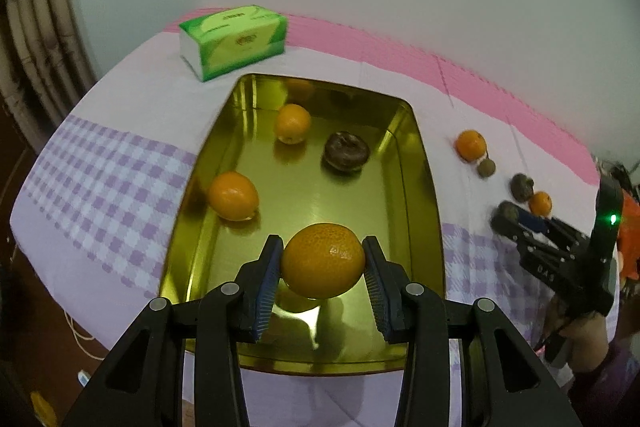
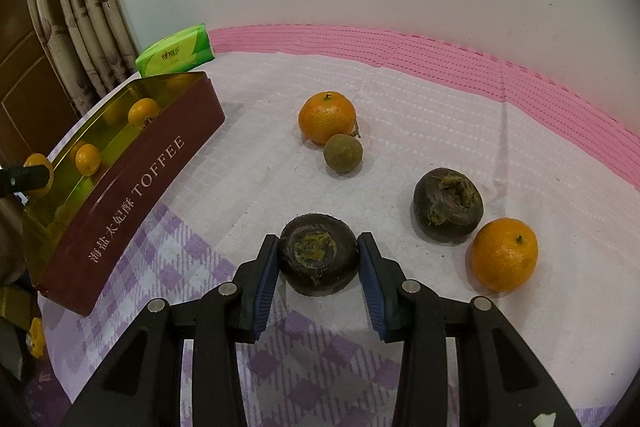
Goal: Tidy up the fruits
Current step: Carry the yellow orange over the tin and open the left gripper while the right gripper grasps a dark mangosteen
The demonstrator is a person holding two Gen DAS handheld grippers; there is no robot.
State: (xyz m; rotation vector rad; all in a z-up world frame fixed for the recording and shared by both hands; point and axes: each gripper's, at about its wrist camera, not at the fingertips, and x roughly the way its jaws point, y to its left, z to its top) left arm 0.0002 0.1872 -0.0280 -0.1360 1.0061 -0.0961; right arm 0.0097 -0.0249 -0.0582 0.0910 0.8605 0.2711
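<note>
My left gripper [image 1: 323,263] is shut on an orange mandarin [image 1: 322,259], held just above the near end of the gold tin tray [image 1: 424,163]. Inside the tray lie two mandarins [image 1: 293,123] [image 1: 233,195] and a dark round fruit [image 1: 346,151]. My right gripper [image 2: 318,259] is shut on another dark round fruit [image 2: 318,259] resting on the cloth; the left wrist view shows that gripper [image 1: 505,217] at far right. On the cloth lie a mandarin [image 2: 327,117], a small brown fruit [image 2: 343,153], a second dark fruit [image 2: 448,205] and another mandarin [image 2: 504,254].
A green tissue pack [image 1: 234,41] stands behind the tray. The tin's maroon side [image 2: 132,195] reads TOFFEE. A pink mat [image 2: 400,45] borders the checked cloth [image 1: 104,183] along the white wall. Curtains and a wooden door stand at left.
</note>
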